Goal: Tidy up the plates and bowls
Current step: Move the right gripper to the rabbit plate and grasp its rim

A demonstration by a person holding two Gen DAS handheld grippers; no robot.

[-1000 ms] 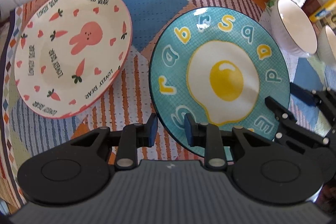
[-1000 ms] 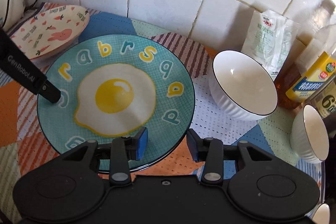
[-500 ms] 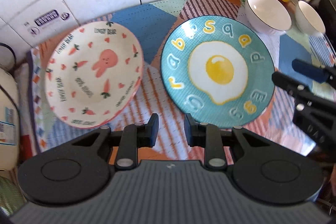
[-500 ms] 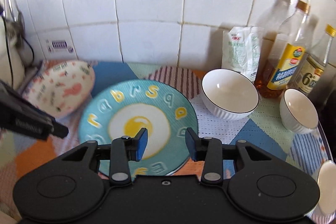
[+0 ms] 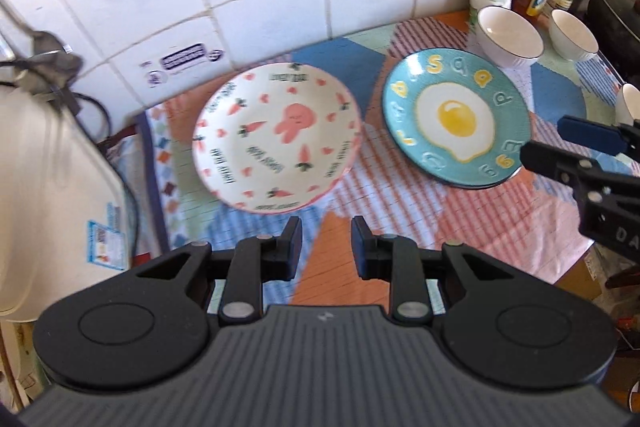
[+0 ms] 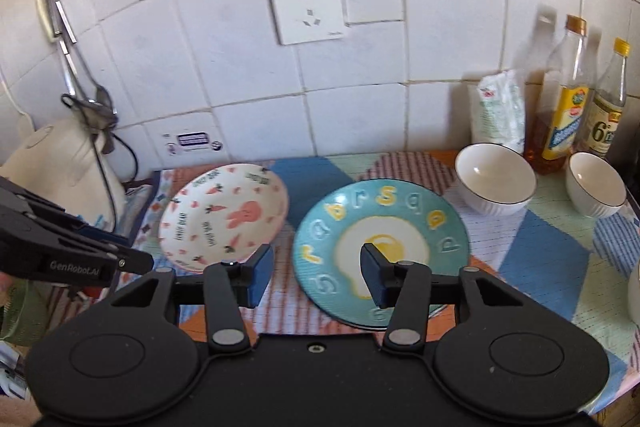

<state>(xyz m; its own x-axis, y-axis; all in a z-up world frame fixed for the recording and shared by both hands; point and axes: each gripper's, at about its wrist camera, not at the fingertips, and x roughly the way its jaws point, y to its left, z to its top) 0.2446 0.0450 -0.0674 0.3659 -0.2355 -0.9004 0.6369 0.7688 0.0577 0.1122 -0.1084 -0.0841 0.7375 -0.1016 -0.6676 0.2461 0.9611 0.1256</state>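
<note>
Both grippers hang above the near edge of the bench with nothing held: the left gripper [image 5: 326, 247] has its jaws parted over bare cloth, and the right gripper [image 6: 317, 273] has its jaws spread wider, also empty. The rabbit plate [image 5: 278, 141] sits at the left of the patchwork cloth [image 5: 420, 211], the egg plate [image 5: 456, 117] just beside it on the right, and two white bowls [image 6: 495, 183] stand well behind, near the bottles. The likely step is to pick up one plate and stack it on the other — best done by coming in low, sliding one jaw under the near rim, closing on the rim alone and lifting level, since glazed crockery can slip. The bowls would nest the same way, by the rim. Writing: "LOVELY BEAR" repeats around the rabbit plate; the egg plate carries loose raised letters, among them s, q and p; the left gripper's arm reads "GenRobot.AI" [image 6: 74, 265]; one bottle [image 6: 606, 125] shows a large "6°". The wall sticker's text is too small to read.
</note>
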